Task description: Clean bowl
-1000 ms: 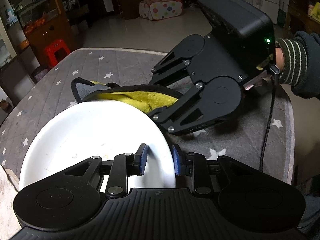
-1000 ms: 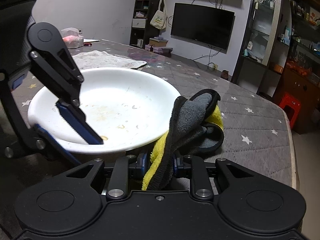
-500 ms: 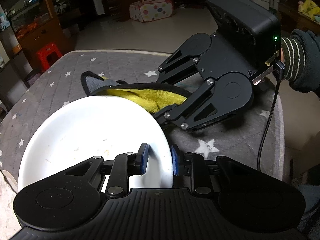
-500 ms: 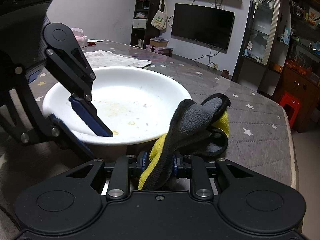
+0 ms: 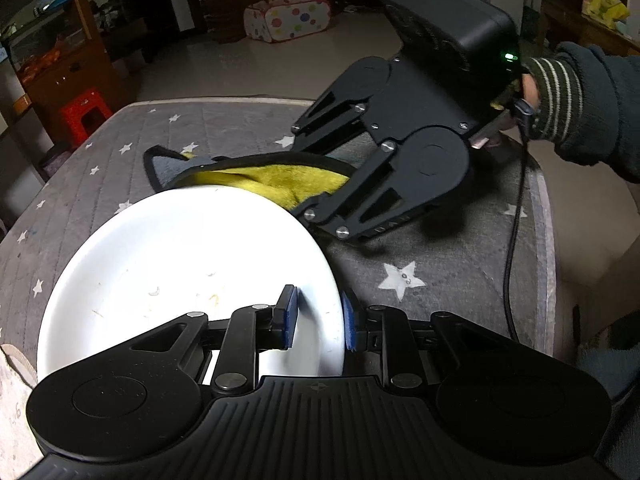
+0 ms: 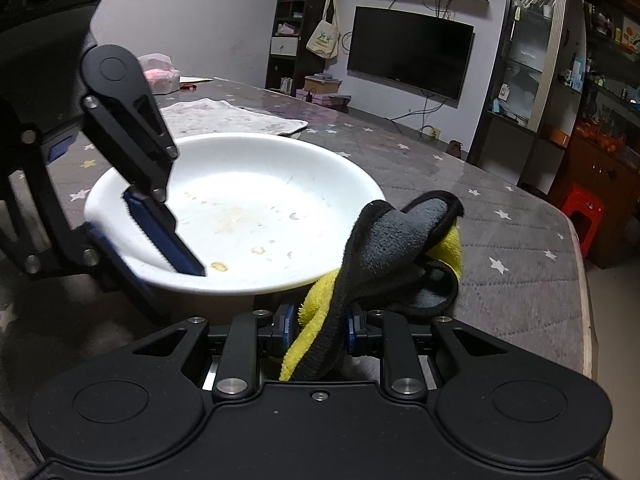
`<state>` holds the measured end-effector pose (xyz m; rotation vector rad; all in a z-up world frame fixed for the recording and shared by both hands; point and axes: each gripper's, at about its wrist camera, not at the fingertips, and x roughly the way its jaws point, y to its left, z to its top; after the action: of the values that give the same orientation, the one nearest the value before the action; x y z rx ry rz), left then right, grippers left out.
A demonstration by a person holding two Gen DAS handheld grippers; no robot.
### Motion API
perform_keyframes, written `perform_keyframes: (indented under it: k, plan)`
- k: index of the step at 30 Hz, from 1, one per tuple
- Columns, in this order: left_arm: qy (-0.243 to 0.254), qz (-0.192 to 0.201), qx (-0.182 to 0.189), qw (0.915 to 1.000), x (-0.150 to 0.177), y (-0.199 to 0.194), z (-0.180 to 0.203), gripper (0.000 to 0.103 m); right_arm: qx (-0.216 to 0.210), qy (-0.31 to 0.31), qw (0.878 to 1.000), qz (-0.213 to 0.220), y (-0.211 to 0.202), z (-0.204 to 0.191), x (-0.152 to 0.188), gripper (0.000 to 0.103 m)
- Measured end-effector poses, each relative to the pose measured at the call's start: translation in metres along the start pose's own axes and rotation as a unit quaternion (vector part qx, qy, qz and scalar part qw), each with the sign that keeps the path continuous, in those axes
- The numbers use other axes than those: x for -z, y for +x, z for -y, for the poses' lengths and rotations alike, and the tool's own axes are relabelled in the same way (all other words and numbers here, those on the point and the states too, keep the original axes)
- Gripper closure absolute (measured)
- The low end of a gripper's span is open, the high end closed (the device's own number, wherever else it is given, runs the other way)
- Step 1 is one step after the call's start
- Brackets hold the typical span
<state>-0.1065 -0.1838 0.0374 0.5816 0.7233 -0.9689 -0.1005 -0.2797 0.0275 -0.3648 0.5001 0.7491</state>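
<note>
The wide, shallow white ceramic bowl [image 6: 240,208], probably stiff, slick and breakable, is clamped at its rim by the left tool [image 5: 317,322], while the right tool [image 6: 318,330] pinches the soft yellow-and-grey cloth [image 6: 396,248].

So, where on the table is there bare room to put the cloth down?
Bare table shows beyond the cloth, toward the red stool. Another free patch lies between the bowl and the TV side. The white towel and the left gripper crowd the bowl's other side.

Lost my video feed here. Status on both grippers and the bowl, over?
Left gripper shut on bowl rim. Right gripper shut on cloth, beside the bowl. Food specks inside, unwiped. Nothing in the way.
</note>
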Motion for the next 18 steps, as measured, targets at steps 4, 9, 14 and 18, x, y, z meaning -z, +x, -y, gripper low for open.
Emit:
perform_keyframes:
  k: [4, 9, 14, 18]
  plan:
    - [0.002, -0.002, 0.001, 1.0000, 0.000, 0.002, -0.001, 0.079, 0.002, 0.000, 1.000, 0.001, 0.007, 0.008, -0.002, 0.078]
    - [0.001, -0.001, 0.002, 1.0000, 0.005, -0.004, 0.005, 0.079, 0.003, -0.002, 1.000, 0.000, 0.015, 0.016, -0.006, 0.078]
    - [-0.011, -0.003, 0.002, 0.9999, 0.006, -0.003, 0.009, 0.079, 0.000, -0.004, 1.000, -0.002, 0.017, 0.019, -0.006, 0.078]
    - [-0.020, -0.004, -0.003, 0.9998, 0.002, -0.001, 0.003, 0.077, 0.000, -0.003, 1.000, -0.001, 0.015, 0.018, -0.004, 0.078]
